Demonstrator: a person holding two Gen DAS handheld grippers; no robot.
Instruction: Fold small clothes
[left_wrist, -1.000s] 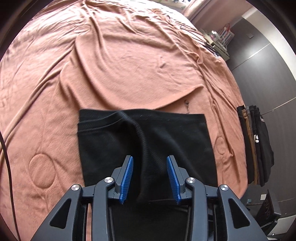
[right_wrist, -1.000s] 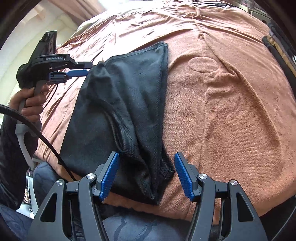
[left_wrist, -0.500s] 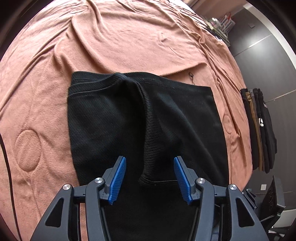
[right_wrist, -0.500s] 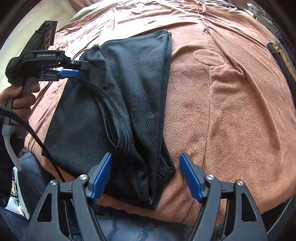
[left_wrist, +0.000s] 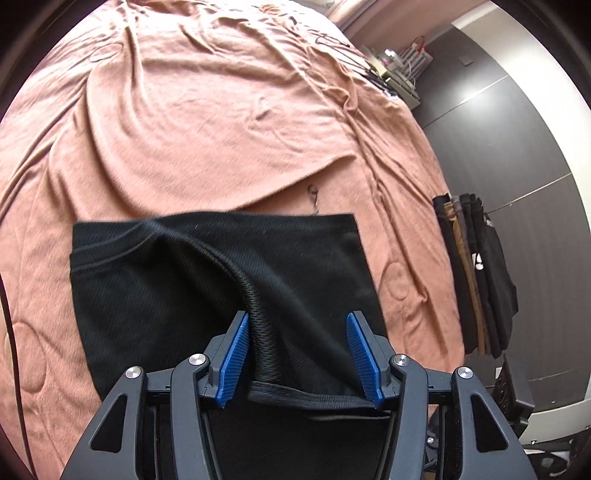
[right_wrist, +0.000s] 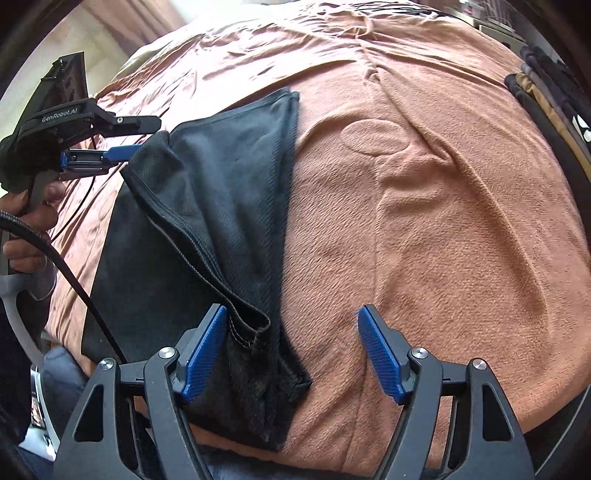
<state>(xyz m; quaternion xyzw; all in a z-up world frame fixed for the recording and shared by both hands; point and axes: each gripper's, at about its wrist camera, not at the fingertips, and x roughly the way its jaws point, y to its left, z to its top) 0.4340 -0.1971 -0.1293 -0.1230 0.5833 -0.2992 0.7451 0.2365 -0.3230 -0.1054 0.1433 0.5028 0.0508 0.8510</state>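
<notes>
A black mesh garment (left_wrist: 166, 280) lies folded on the salmon bedspread (left_wrist: 221, 129). A raised ridge of it runs from one gripper to the other. My left gripper (left_wrist: 299, 354) stands open with that fold and its hem between the pads, and the ridge leans on the left pad. In the right wrist view the left gripper (right_wrist: 146, 134) sits at the garment's (right_wrist: 229, 177) far corner, held by a hand (right_wrist: 33, 210). My right gripper (right_wrist: 291, 314) is open over the near corner. Its left pad touches the fabric and its right pad is over bare bedspread (right_wrist: 443, 221).
A stack of folded dark clothes (left_wrist: 476, 277) lies at the bed's right edge, also in the right wrist view (right_wrist: 546, 92). A black cable (right_wrist: 74, 280) hangs from the left gripper. A cluttered shelf (left_wrist: 399, 70) stands beyond the bed.
Both grippers' jaws have widened around the fabric. The left gripper dipped closer over the garment, then drew back. The right gripper has stayed at the near corner.
</notes>
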